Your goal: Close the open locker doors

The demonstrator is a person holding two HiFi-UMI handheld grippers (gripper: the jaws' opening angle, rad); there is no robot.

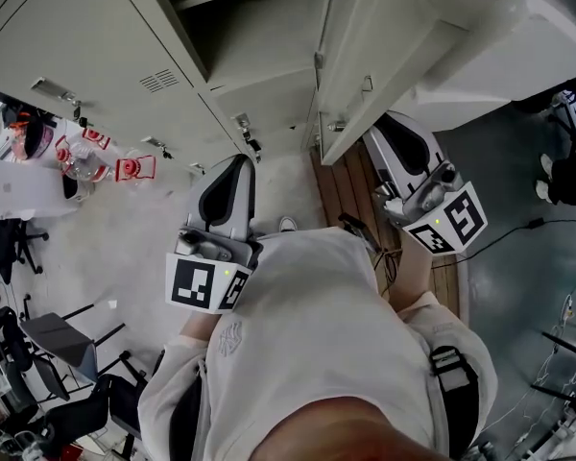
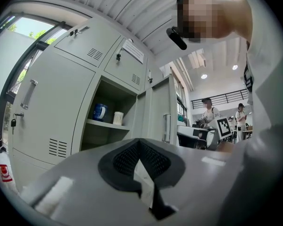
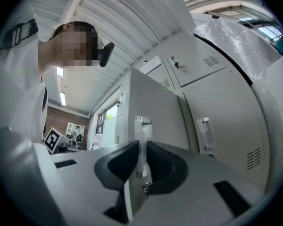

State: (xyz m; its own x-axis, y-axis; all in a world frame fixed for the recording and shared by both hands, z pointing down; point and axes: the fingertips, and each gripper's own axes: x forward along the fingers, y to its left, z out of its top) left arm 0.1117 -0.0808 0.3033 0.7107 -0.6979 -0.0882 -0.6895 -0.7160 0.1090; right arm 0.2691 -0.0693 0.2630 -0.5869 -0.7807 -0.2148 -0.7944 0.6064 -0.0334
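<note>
In the head view one locker compartment point(image 1: 259, 36) stands open, and its grey door point(image 1: 384, 56) swings out towards me on the right. My left gripper point(image 1: 235, 166) hangs shut and empty in front of the opening, apart from it. The left gripper view shows the same compartment point(image 2: 108, 131), where a blue mug point(image 2: 100, 112) and a white cup point(image 2: 118, 118) sit on the shelf beside the door point(image 2: 162, 117). My right gripper point(image 1: 379, 142) is close to the door's lower edge with its jaws together. It faces the door's point(image 3: 160, 107) handle point(image 3: 142, 126), which lines up with the slit.
Closed lockers point(image 1: 67, 56) run to the left. A table holding red-labelled bottles point(image 1: 86, 157) stands at far left, with chairs point(image 1: 48, 344) below it. A wooden strip point(image 1: 350, 185) lies under the open door. A cable point(image 1: 518, 229) crosses the floor at right. People point(image 2: 208, 112) stand in the background.
</note>
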